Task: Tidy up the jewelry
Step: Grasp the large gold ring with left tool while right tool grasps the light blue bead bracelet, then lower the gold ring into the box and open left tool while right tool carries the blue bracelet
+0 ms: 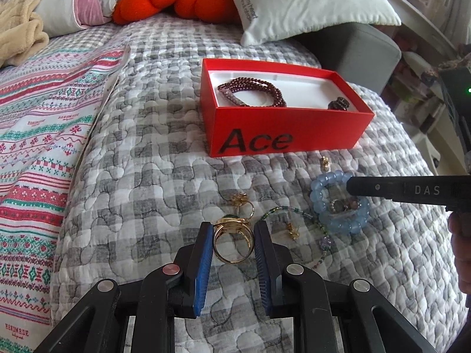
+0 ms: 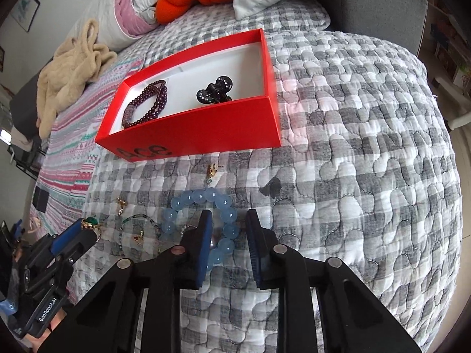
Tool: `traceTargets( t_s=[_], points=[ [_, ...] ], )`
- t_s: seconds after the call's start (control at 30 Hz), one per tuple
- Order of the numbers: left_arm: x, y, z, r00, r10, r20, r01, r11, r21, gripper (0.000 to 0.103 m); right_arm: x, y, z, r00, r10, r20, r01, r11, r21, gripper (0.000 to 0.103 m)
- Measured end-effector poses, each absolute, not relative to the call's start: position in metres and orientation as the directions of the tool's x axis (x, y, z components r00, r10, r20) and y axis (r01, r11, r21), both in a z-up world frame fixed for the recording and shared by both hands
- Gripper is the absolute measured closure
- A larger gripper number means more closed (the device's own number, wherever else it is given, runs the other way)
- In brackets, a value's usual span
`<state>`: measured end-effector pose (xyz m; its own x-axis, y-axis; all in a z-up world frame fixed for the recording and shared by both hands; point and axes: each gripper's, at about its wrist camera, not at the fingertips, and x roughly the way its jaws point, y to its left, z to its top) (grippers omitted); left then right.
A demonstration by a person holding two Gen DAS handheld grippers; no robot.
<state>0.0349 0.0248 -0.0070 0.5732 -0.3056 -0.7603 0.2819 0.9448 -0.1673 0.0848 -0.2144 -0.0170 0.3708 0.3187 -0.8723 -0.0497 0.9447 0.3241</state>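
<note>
- Jewelry lies scattered on a grey checked quilt (image 1: 147, 135) in front of an open red box (image 1: 282, 129), which already holds a dark red bead bracelet (image 1: 250, 91) and a black hair clip (image 2: 215, 91).
- Left gripper (image 1: 234, 245) is clamped on a gold ring (image 1: 232, 241), its blue pads pressing the band from either side, near the quilt.
- Right gripper (image 2: 229, 235) straddles one side of a blue bead bracelet (image 2: 203, 206); its jaws stand a little apart, and whether the pads already press the beads cannot be told.
- Round, glossy beads could roll out from between flat pads if the grip is shallow, dropping the bracelet short of the box.
- A thin green bead chain (image 1: 294, 214) and small gold earrings (image 1: 293, 231) lie just beside both pieces and could snag and be dragged along.
- Held only by its narrow band, the ring may twist free during the carry.
</note>
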Motion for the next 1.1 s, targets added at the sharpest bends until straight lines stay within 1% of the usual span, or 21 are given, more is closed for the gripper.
traceTargets(
  t_s=[0.07, 0.37, 0.73, 1.1],
  points=[
    [0.036, 0.027, -0.007, 0.574, -0.303, -0.761, 0.277, 0.946, -0.168, 0.081, 0.087, -0.21, -0.017, 0.376, 0.299, -0.877, -0.058, 0.952, 0.299, 0.09],
    [0.037, 0.033, -0.004, 0.582, -0.299, -0.757, 0.264, 0.949, -0.172, 0.081, 0.084, -0.204, -0.005, 0.408, 0.276, -0.87, -0.088, 0.961, 0.263, 0.09],
    [0.037, 0.035, 0.005, 0.596, -0.303, -0.744, 0.259, 0.949, -0.18, 0.081, 0.065, -0.209, 0.028, 0.47, 0.334, -0.817, -0.132, 0.942, 0.308, 0.091],
    [0.047, 0.029, 0.019, 0.612, -0.332, -0.718, 0.256, 0.942, -0.217, 0.081, 0.055, -0.208, 0.061, 0.523, 0.37, -0.768, -0.171, 0.928, 0.33, 0.091]
  ],
)
